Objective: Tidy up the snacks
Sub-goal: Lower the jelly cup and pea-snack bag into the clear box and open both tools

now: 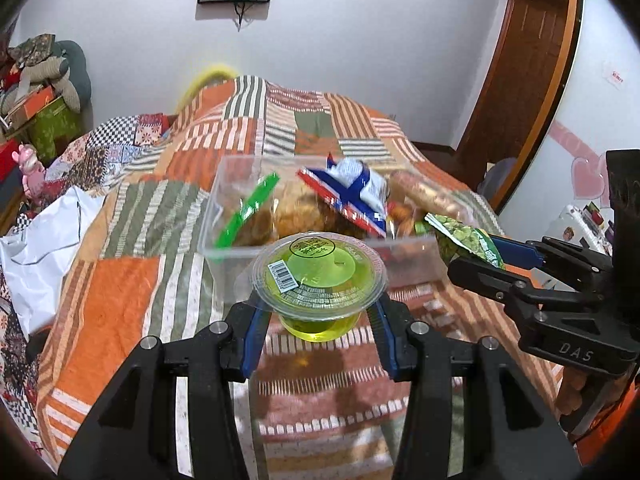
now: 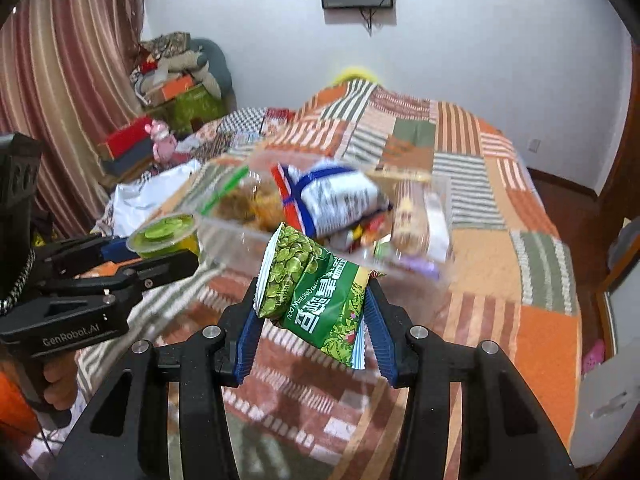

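A round clear-plastic cup of green jelly [image 1: 319,276] sits clamped in the left gripper [image 1: 318,312], above the striped patchwork bedspread [image 1: 120,300]. The right gripper [image 2: 310,312] pinches a green foil pea-snack packet [image 2: 316,292] (crumpled, tilted). Both hang just before the clear plastic bin [image 1: 400,258] holding other snacks.

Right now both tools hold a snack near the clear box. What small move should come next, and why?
Probably carry the left tool forward until its green jelly cup is over the clear box, then release. The cup hangs just short of the box's near wall, and the right tool already grips the green pea packet beside it.
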Available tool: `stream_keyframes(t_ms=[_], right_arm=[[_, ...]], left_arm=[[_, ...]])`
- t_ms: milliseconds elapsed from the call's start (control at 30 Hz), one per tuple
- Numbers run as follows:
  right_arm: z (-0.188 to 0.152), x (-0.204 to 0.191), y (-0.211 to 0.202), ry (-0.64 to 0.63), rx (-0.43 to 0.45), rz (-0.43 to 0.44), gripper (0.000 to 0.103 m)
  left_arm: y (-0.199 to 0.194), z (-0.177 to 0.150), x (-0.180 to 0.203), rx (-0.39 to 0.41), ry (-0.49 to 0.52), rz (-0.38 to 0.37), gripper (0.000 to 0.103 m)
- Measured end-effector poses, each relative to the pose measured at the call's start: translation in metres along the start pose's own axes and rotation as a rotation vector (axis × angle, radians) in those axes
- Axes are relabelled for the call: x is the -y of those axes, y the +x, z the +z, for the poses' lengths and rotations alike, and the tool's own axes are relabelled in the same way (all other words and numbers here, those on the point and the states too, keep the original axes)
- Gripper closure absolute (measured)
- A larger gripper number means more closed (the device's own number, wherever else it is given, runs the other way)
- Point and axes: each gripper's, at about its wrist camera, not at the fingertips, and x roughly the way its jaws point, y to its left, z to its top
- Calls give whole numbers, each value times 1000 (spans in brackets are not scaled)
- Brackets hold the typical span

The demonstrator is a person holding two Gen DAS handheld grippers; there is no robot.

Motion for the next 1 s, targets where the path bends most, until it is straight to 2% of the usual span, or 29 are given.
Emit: stream_keyframes(t_ms=[300,1000], right_arm=[[23,6,11,33,40,-24,58],[33,15,52,71,-4,-37,58]], left_arm=[[18,23,-4,14,-8,-2,57],[69,40,-12,-31,-12,26,57]])
